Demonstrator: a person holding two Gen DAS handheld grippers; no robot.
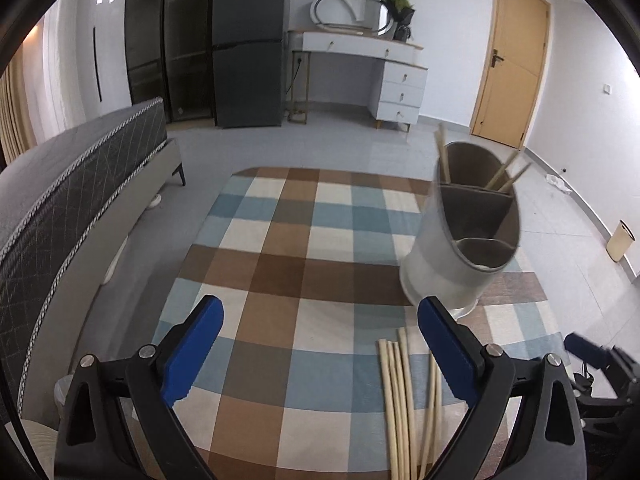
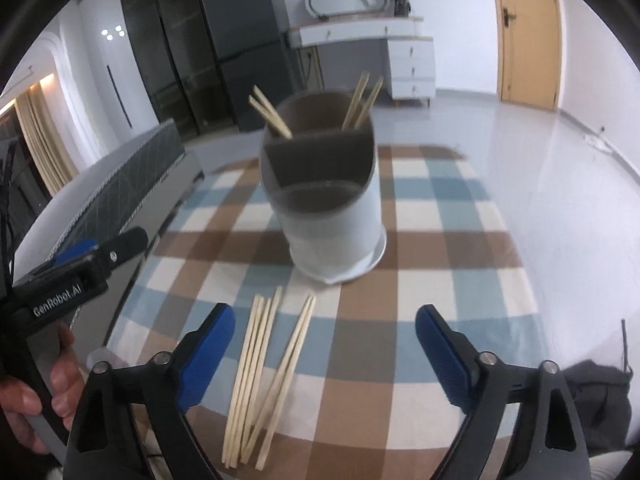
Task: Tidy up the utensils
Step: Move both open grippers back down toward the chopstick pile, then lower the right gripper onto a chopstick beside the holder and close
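**Lying loose: chopsticks on checked cloth, holder behind, both grippers spread**

Lying on the checked tablecloth [image 2: 420, 248] is a loose bundle of wooden chopsticks [image 2: 264, 376], roughly parallel, fanned a little at the near end. In the right wrist view they sit between the camera and the holder, just left of centre, near the left finger [image 2: 208, 348]. In the left wrist view the same chopsticks [image 1: 400, 400] lie low right, partly behind that gripper's right finger [image 1: 448, 348].

Utensil holder [image 2: 332, 216]: grey-white cylinder with a slanted top, dark divided compartments, upright on the cloth just beyond the bundle, not touching it. Four chopsticks already in the holder [image 2: 360, 100] lean in the rear compartment, two to each side. Front compartments look empty, blur makes it hard to tell.

Right gripper [image 2: 324, 344]: blue pads spread wide, nothing between them, above the cloth near the bundle. Left gripper [image 1: 320, 344]: pads also wide apart, gripping nothing, only cloth between them. A hand [image 2: 44, 392] holds the left gripper's handle at the left edge of the right view.

Background: bed [image 1: 72, 184], dark fridge [image 1: 248, 44], white desk [image 1: 372, 64], wooden door [image 1: 512, 60].
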